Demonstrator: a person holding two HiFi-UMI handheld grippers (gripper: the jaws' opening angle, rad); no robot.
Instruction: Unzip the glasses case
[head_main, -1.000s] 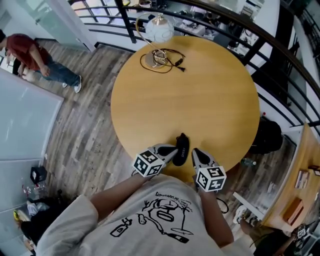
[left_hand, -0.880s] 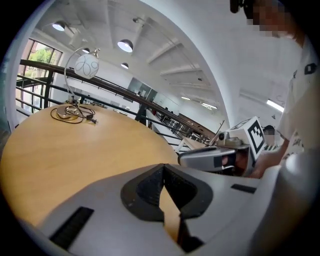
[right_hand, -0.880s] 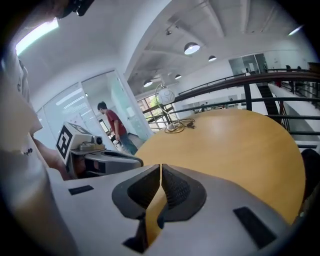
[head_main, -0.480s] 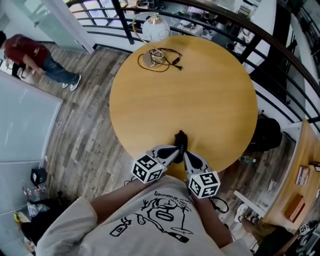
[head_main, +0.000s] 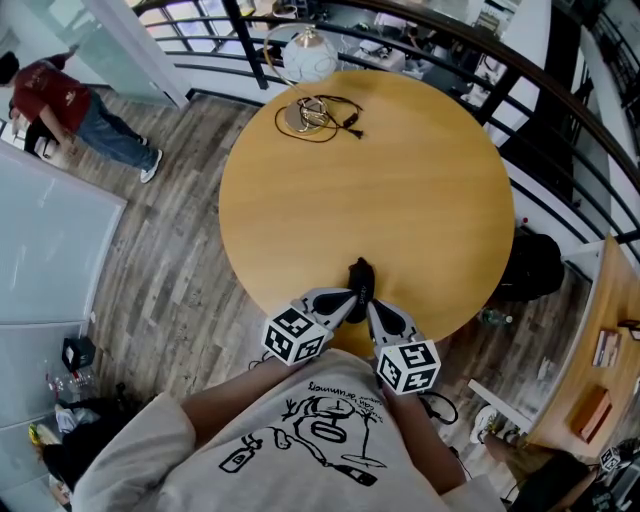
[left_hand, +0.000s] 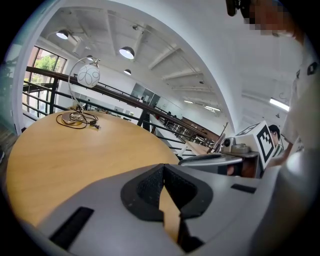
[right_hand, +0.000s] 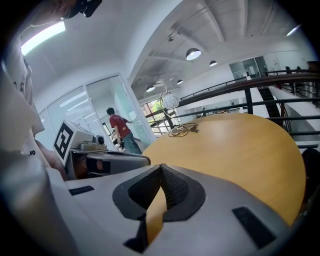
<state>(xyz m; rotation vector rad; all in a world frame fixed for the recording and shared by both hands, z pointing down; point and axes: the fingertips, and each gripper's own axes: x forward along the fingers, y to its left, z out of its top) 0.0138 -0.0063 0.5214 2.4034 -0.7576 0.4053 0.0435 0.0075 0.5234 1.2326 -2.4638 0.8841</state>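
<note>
Lying close to the near edge of the round wooden bench (head_main: 400, 190), the black glasses case (head_main: 359, 275) sat just ahead of the two grippers, its length running from near to far. The left gripper (head_main: 348, 300) reached in from the near left and the right gripper (head_main: 372, 310) from the near right, and their tips came close together at the case's near end. The head view did not show whether either tip touched the case. In the left gripper view the fingers (left_hand: 147, 187) were pressed together at their tips with nothing between them, and only bench wood showed through the wedge-shaped gap lower down. The right gripper's fingers (right_hand: 175, 187) were likewise pressed together and empty. At the far left of the bench a globe lamp (head_main: 312, 58) stood beside a coiled cable (head_main: 322, 115). On the plank floor (head_main: 170, 260) at the far left, well apart from the bench, was a person in a red shirt (head_main: 70, 100).
</note>
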